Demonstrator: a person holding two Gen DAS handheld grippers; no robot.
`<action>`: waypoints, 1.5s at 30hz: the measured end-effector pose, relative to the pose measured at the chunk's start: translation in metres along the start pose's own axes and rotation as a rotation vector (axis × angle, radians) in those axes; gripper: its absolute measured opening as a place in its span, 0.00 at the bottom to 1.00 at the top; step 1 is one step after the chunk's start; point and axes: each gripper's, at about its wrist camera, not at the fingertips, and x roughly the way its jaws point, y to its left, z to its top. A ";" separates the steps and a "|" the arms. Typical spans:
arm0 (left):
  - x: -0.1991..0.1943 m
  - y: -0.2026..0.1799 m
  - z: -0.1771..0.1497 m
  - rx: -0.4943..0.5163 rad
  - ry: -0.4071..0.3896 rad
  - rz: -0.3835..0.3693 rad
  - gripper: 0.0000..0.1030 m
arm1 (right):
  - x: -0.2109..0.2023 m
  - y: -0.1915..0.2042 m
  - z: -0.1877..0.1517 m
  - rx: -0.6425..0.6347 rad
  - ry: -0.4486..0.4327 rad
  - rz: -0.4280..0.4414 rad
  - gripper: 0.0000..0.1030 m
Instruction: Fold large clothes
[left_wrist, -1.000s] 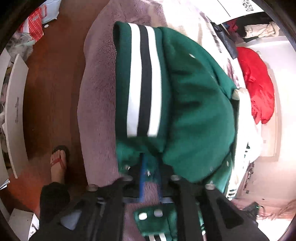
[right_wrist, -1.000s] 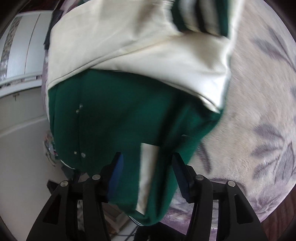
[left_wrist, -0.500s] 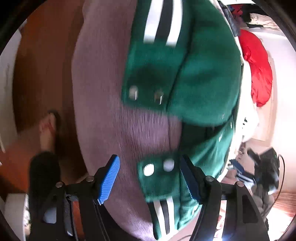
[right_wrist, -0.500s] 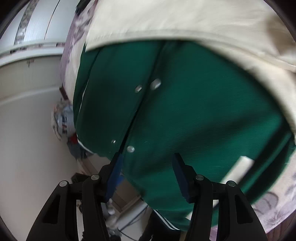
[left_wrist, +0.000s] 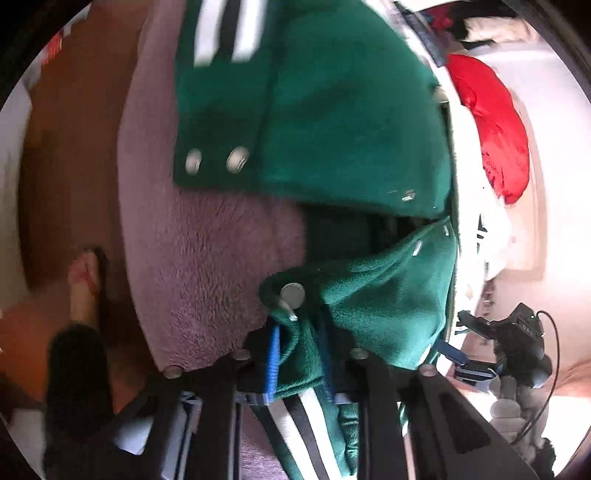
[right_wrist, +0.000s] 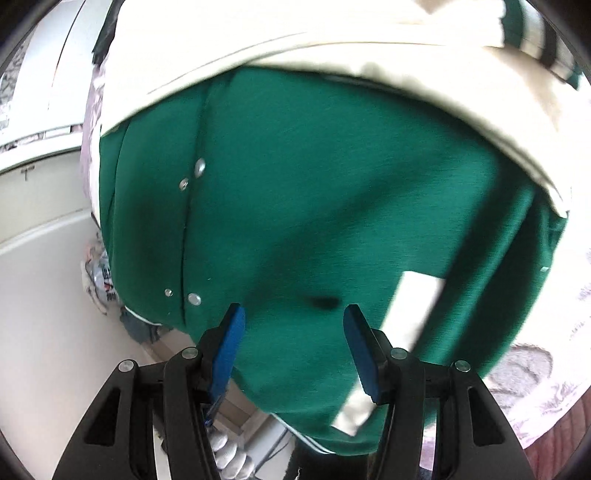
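A green varsity jacket (left_wrist: 332, 110) with cream sleeves and striped ribbing lies bunched on a mauve fleece blanket (left_wrist: 207, 240). My left gripper (left_wrist: 299, 354) is shut on the jacket's lower front corner, just below a metal snap (left_wrist: 291, 295). Green cloth and striped hem hang between its blue pads. In the right wrist view the jacket's green front (right_wrist: 314, 184) fills the frame under a cream sleeve (right_wrist: 332, 37). My right gripper (right_wrist: 295, 332) hovers open over that front near a cream pocket strip (right_wrist: 417, 295). Its pads stand apart and do not pinch the cloth.
A red garment (left_wrist: 491, 122) lies at the far right of the bed. A person's sandalled foot (left_wrist: 83, 280) stands on the brown floor at left. Dark gear with a cable (left_wrist: 517, 339) sits low right. Floral bedding (right_wrist: 535, 362) borders the jacket; white cabinets (right_wrist: 37, 110) stand at left.
My left gripper let go of the jacket, opened wide over the lower snap corner, then closed on it. My right gripper stayed open while it slid across the jacket front.
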 end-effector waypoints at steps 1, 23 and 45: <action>-0.011 -0.004 0.003 0.013 -0.035 0.039 0.03 | -0.003 -0.002 0.000 0.005 -0.009 -0.002 0.56; -0.026 0.012 0.037 0.005 -0.053 0.104 0.03 | -0.113 -0.147 0.024 0.330 -0.401 -0.027 0.56; -0.056 -0.057 0.024 0.033 0.019 0.291 0.13 | -0.146 -0.187 0.189 0.317 -0.380 0.116 0.32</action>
